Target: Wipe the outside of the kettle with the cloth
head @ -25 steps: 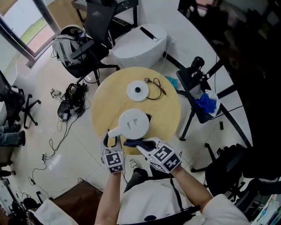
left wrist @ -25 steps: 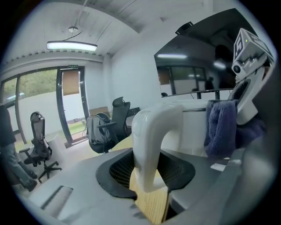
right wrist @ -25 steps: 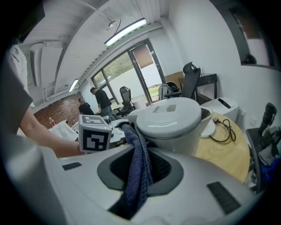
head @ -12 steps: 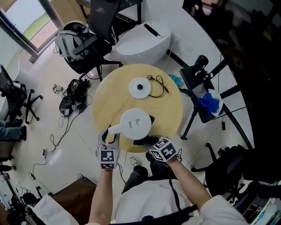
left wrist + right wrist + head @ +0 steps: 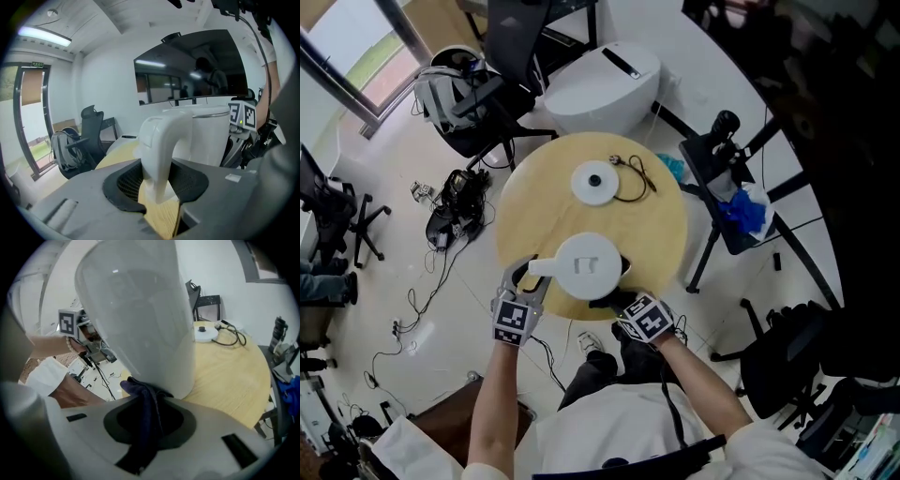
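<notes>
My L gripper is clamped on the kettle handle; the white kettle stands on the round wood table, near the edge closest to me. My R gripper is pinched on the dark blue cloth, w/ the cloth's top touching the kettle's lower side wall.

Head view: high overhead, facing steeply down. The table, kettle, left gripper and right gripper sit mid-frame, with floor all round.

Left gripper view: low, roughly level, very close behind the kettle's handle, facing a wall screen.

Right gripper view: tilted down, hard against the kettle wall, with the cloth in the near field.

All 3 views share kettle and table. Each gripper view catches the other gripper's cube.
</notes>
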